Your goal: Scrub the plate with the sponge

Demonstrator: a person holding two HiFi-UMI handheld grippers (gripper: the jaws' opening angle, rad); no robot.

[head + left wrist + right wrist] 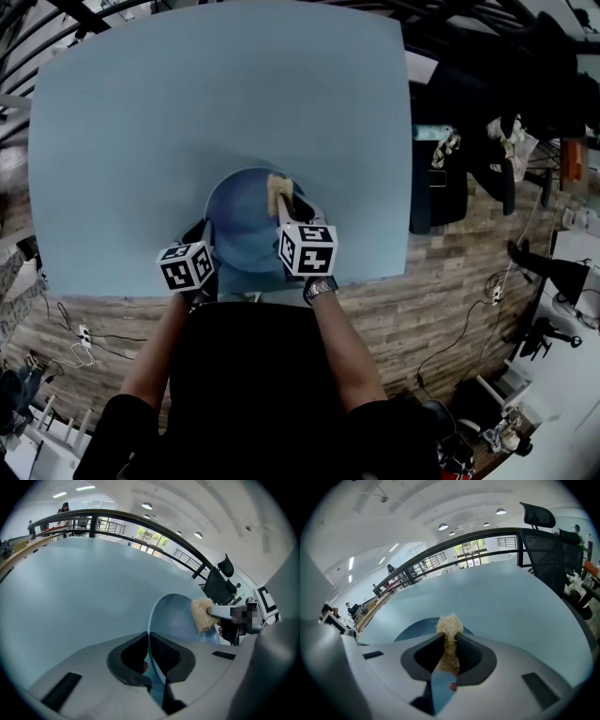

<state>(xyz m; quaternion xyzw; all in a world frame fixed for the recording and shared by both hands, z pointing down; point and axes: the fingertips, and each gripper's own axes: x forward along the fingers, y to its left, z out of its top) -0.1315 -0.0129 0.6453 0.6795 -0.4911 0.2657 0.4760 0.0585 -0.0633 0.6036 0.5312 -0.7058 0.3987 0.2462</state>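
Observation:
A round blue plate (pixel 242 220) lies near the front edge of the pale blue table (pixel 141 122). My left gripper (pixel 204 232) is shut on the plate's left rim; in the left gripper view the plate (pixel 176 616) stands edge-on between the jaws (pixel 149 656). My right gripper (pixel 286 208) is shut on a tan fibrous sponge (pixel 277 192), which rests on the plate's right part. In the right gripper view the sponge (pixel 449 630) sticks out above the gripper (pixel 450 651), with the plate (pixel 417 627) behind it. The left gripper view also shows the sponge (pixel 202 613) against the plate's face.
The table's front edge (pixel 375 277) runs just behind the grippers, with wooden floor (pixel 441 309) beyond. Black office chairs (pixel 450 178) stand off the table's right side. A railing (pixel 140 522) runs past the table's far side.

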